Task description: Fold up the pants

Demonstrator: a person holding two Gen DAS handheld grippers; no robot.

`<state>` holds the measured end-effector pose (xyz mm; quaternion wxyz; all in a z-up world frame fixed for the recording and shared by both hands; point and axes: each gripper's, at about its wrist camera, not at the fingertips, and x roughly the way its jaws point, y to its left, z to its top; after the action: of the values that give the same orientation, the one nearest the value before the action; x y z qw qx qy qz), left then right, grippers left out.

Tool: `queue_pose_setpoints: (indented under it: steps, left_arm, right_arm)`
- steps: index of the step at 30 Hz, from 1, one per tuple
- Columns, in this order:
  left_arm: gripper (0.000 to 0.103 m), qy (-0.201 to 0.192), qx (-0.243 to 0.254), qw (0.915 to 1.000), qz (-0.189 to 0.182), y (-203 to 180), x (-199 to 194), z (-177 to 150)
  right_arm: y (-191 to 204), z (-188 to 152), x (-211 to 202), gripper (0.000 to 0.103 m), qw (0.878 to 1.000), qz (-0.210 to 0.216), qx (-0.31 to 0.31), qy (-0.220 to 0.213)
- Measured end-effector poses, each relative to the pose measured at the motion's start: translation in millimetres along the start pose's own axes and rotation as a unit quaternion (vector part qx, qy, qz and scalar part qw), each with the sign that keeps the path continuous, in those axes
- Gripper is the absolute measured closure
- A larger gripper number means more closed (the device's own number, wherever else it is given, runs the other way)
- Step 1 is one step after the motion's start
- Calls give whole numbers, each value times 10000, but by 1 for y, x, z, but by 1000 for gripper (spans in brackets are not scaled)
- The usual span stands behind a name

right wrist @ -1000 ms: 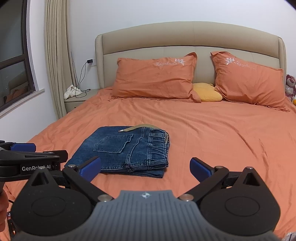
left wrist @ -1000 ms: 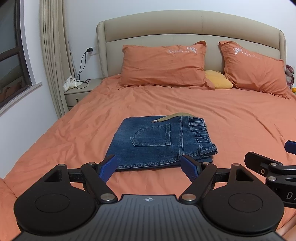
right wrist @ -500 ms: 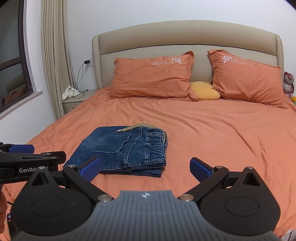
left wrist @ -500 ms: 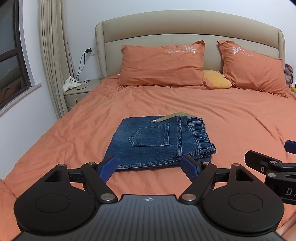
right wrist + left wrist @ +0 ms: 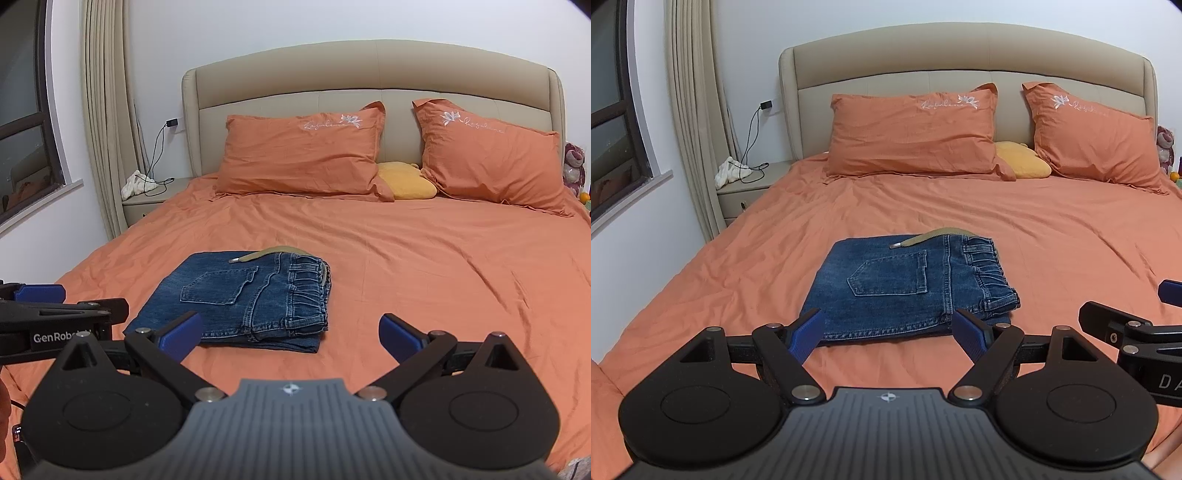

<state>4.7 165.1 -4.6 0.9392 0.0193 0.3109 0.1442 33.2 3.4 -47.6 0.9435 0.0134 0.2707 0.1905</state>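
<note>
Blue denim pants (image 5: 908, 284) lie folded into a compact rectangle on the orange bed (image 5: 1052, 236), back pocket up, waistband to the right, an olive drawstring across the far edge. They also show in the right wrist view (image 5: 240, 295). My left gripper (image 5: 890, 332) is open and empty, held just short of the pants' near edge. My right gripper (image 5: 291, 334) is open and empty, near the pants' near right corner. The left gripper (image 5: 40, 295) shows at the left edge of the right wrist view.
Two orange pillows (image 5: 912, 133) and a yellow cushion (image 5: 1021, 164) lie against the beige headboard (image 5: 960, 51). A nightstand (image 5: 746, 188) with a white cloth and charger cable stands at the left, beside curtains and a window. A plush toy (image 5: 1165, 147) sits far right.
Both grippers have drawn back slightly and shifted a little; the pants sit a touch farther away in both views. The pants have not moved.
</note>
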Motion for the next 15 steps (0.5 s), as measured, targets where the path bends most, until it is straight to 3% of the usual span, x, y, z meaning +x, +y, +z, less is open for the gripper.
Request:
queue_pose_setpoints:
  steps: [15]
  left_arm:
    - [11,-56,39,10000,-51,4,0,5]
  right_arm:
    - [-4,1,-1,5,10000,-20,3,21]
